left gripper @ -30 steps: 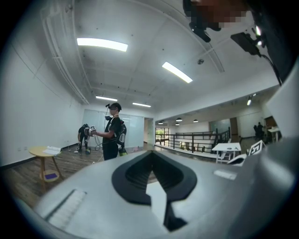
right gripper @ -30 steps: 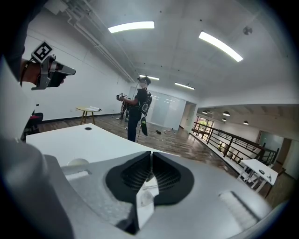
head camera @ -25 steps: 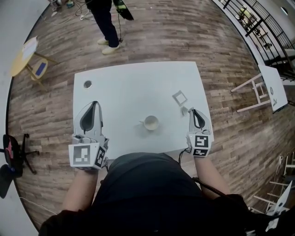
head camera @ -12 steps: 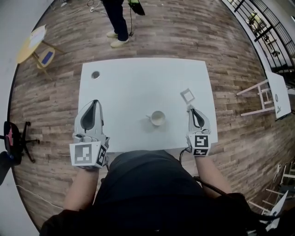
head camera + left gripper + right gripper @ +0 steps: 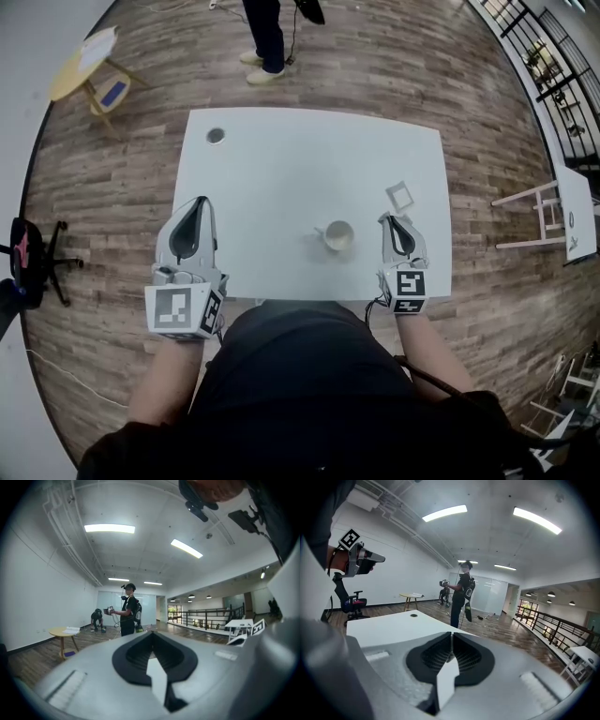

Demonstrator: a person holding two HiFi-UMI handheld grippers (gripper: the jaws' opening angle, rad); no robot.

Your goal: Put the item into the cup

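Since the earlier frame, the right gripper (image 5: 389,220) had come in from the table's right edge, so the cup (image 5: 338,235) lay nearer to its left. A small pale piece once visible beside its tips could no longer be made out.

Right gripper: jaws closed together, nothing visible between them. Left gripper (image 5: 196,202): jaws likewise closed and empty, held at the near left edge of the white table (image 5: 281,159).

The item, judged to be the flat square piece (image 5: 399,195), lay on the table just beyond the right gripper's tips. The cup stood near that gripper, on its left.

Handling, as a judgement: the square piece appeared thin, light and stiff. Lying flat, it offered little purchase, so grip across one edge. The cup appeared small and light and could slide or tip if struck.

Only the head view showed the cup and the square piece. Only the two gripper views showed the closed jaw tips clearly. The right gripper view also showed a standing person (image 5: 461,597) beyond the table.
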